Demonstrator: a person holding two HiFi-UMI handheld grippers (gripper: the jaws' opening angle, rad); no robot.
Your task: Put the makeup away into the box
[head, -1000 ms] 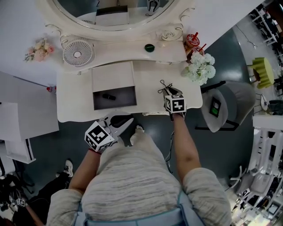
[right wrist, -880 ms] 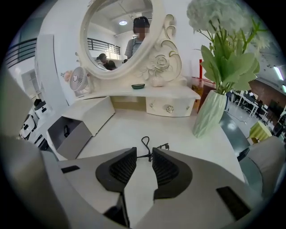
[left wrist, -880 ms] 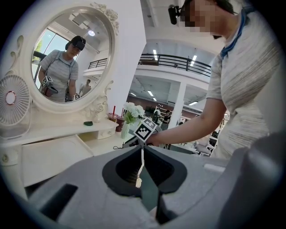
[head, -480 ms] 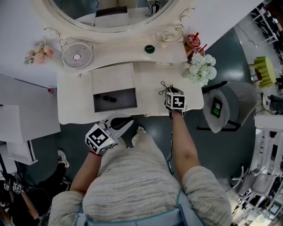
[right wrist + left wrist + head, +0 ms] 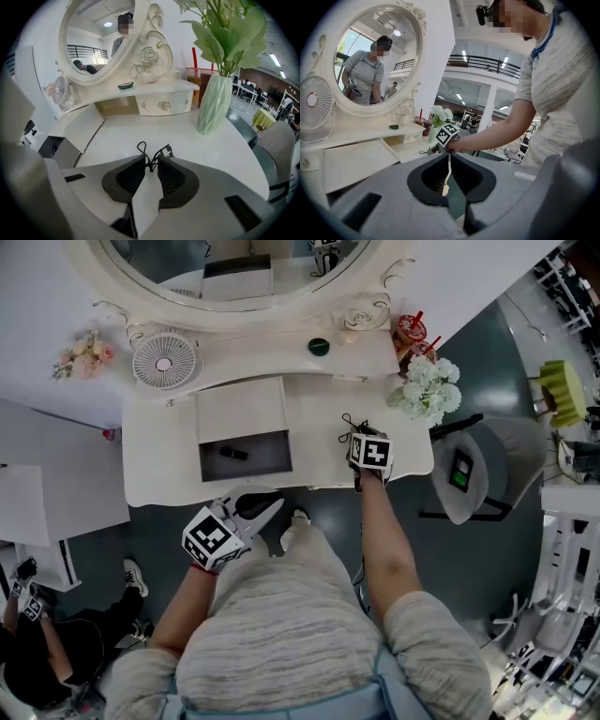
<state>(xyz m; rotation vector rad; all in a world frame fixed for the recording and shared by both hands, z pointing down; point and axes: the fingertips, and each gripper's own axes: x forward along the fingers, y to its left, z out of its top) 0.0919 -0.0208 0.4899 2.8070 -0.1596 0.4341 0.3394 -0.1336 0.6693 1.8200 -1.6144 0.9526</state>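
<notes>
R hand-held gripper (image 5: 151,161): tilted down, jaws closing round eyelash curler (image 5: 165,150); pads not seen firm on it yet.
Curler: flat on worktop (image 5: 319,460), well right of box (image 5: 267,451).
Grip, judged: take at hinge, centred; thin wire may twist or slip.
Box: open, dark item inside.
L hand-held gripper (image 5: 449,157): jaws together, empty, off worktop edge.

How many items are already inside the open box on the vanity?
1. A small black tube lies left of centre in the open box; its shadowed corners might hide more.
</notes>
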